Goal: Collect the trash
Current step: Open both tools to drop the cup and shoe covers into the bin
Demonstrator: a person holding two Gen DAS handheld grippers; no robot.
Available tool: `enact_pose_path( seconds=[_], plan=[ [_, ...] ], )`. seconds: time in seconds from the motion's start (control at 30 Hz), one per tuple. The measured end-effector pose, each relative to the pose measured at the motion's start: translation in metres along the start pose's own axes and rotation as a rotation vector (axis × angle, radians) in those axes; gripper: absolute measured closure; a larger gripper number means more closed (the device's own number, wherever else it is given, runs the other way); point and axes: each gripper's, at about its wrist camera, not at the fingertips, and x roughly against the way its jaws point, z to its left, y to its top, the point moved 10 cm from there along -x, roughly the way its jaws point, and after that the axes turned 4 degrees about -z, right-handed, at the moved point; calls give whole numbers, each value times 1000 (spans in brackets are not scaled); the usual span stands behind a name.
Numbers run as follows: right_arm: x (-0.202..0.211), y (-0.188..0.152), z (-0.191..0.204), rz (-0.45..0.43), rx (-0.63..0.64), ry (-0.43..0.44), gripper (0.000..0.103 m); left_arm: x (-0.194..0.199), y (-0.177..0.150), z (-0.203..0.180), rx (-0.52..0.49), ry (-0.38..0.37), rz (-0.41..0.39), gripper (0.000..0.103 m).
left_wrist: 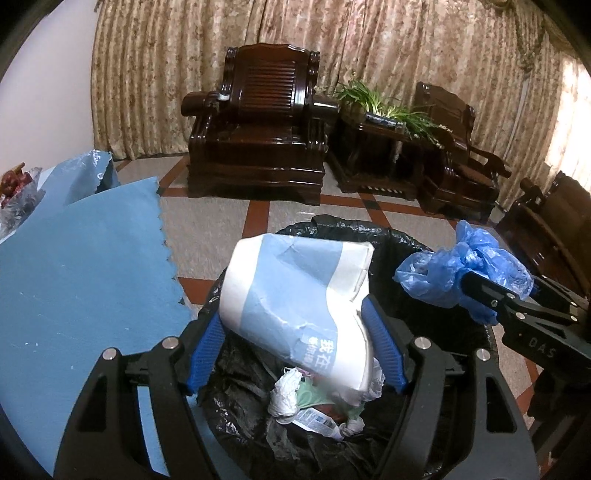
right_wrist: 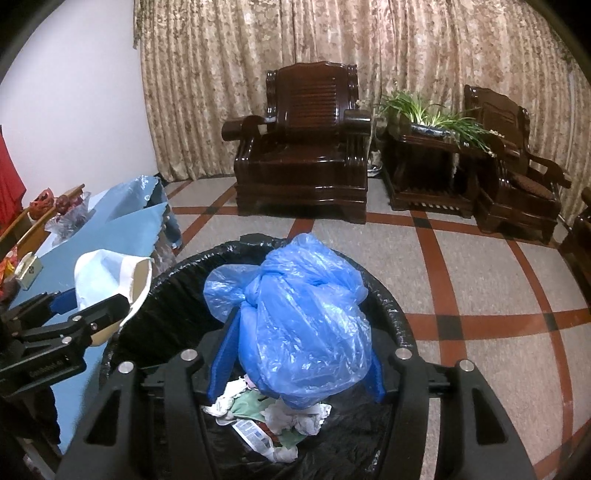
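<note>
The left hand-held gripper (left_wrist: 295, 325) hangs over the mouth of the bin, its blue pads spread wide with a crumpled white-and-light-blue paper bag (left_wrist: 299, 299) between them. The bag leans on the left pad and its torn lower edge touches the right pad, so the hold looks loose rather than firm; I cannot tell whether it is truly pinched. The bag's lower end dips toward the rubbish below.

The right hand-held gripper (right_wrist: 295, 339) sits just beside it over the same opening, jaws likewise well apart, with a knotted blue plastic bag (right_wrist: 295, 314) bulging between the pads and spilling above and in front of them. Both pads lie against its sides. No earlier view is at hand to show the jaws moving.

Directly under both grippers stands the trash bin (right_wrist: 399, 317), lined with a black bag. At its bottom lies crumpled white tissue (right_wrist: 303, 417), a bit of pale green material and a printed wrapper.

To the left of the bin is the surface (left_wrist: 74, 266) with a blue cloth whose scalloped edge hangs close to the bin's rim. Beyond, across the tiled floor (right_wrist: 480, 266) with its red bands, stand a dark wooden armchair (right_wrist: 306, 147), a side table bearing a green plant (right_wrist: 436, 114), and patterned curtains (right_wrist: 332, 33) behind.
</note>
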Motion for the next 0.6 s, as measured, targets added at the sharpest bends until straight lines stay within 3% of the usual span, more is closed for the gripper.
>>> enact_pose_path(
  seconds=[0.13, 0.3, 0.6],
  plan=[
    [0, 1, -1, -10, 0, -18, 23, 1, 1, 3, 12, -21, -1, 19],
    [4, 4, -1, -21, 2, -21, 9, 6, 4, 11, 24, -15, -12, 16],
    [23, 9, 19, -22, -3, 34, 6, 38, 13, 33, 37, 31, -43, 10]
  ],
)
